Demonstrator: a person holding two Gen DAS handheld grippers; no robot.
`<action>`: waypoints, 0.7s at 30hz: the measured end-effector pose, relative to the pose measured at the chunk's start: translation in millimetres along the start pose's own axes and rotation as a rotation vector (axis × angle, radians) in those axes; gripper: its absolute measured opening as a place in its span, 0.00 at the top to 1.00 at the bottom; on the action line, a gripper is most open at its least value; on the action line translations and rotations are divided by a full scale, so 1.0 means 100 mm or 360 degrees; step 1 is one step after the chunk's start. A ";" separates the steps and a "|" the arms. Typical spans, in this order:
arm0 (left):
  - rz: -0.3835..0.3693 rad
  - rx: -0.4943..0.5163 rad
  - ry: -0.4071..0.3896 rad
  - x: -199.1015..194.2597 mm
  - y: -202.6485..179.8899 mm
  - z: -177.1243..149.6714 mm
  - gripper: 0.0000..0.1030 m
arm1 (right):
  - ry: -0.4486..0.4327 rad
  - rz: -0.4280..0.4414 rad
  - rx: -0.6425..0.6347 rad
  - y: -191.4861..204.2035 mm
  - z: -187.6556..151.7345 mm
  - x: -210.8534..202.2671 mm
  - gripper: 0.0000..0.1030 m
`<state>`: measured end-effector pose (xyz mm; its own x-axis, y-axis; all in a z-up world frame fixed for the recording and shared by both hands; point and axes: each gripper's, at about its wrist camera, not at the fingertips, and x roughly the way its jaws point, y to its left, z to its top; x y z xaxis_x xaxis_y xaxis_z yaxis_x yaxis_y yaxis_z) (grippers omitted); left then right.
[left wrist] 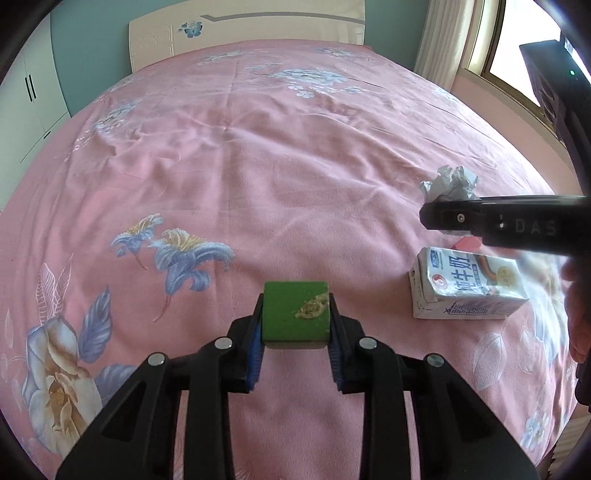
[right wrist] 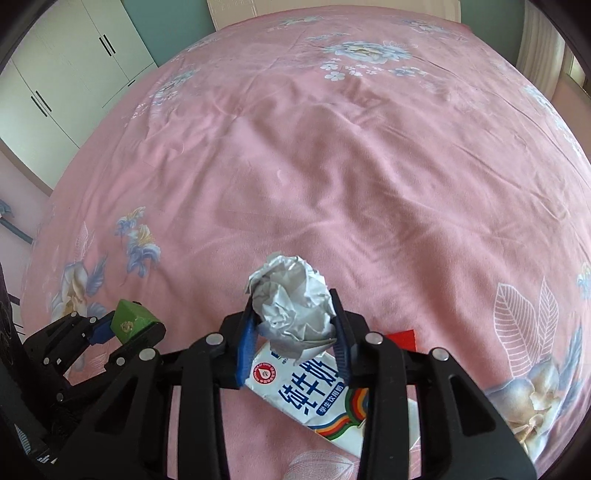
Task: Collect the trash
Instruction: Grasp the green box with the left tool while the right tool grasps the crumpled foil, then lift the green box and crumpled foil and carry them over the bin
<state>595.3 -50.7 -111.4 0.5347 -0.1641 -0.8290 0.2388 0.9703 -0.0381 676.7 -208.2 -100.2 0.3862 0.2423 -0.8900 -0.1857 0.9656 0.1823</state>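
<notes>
My left gripper [left wrist: 295,314] is shut on a green block [left wrist: 294,314] with a tan smear on top, held above the pink bed sheet. It also shows at the left of the right wrist view [right wrist: 127,325]. My right gripper [right wrist: 293,317] is shut on a crumpled white paper ball [right wrist: 291,306], held over a milk carton [right wrist: 314,391] that lies on the bed. In the left wrist view the paper ball [left wrist: 450,182] sits at the tip of the right gripper [left wrist: 428,216], above the carton [left wrist: 465,288]. A small red scrap [right wrist: 402,338] lies beside the carton.
The pink floral bed sheet [left wrist: 258,166] fills both views. A headboard [left wrist: 243,33] stands at the far end. White wardrobe doors [right wrist: 62,74] are at the left. A window and curtain [left wrist: 461,40] are at the right.
</notes>
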 end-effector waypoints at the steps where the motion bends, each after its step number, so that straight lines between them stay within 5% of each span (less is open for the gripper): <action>1: 0.0016 0.0003 -0.0018 -0.10 0.01 0.01 0.69 | -0.0014 -0.0004 -0.0021 0.05 -0.01 -0.09 0.64; 21: 0.0250 0.0133 -0.0353 -2.72 -0.29 -0.16 0.69 | -0.0404 -0.0142 -0.0463 1.12 -1.02 -2.73 0.64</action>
<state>430.0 -31.7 105.9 0.7326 -0.0566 -0.6783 0.2002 0.9704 0.1352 458.7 -176.0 120.8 0.6169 0.2096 -0.7586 -0.3755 0.9255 -0.0496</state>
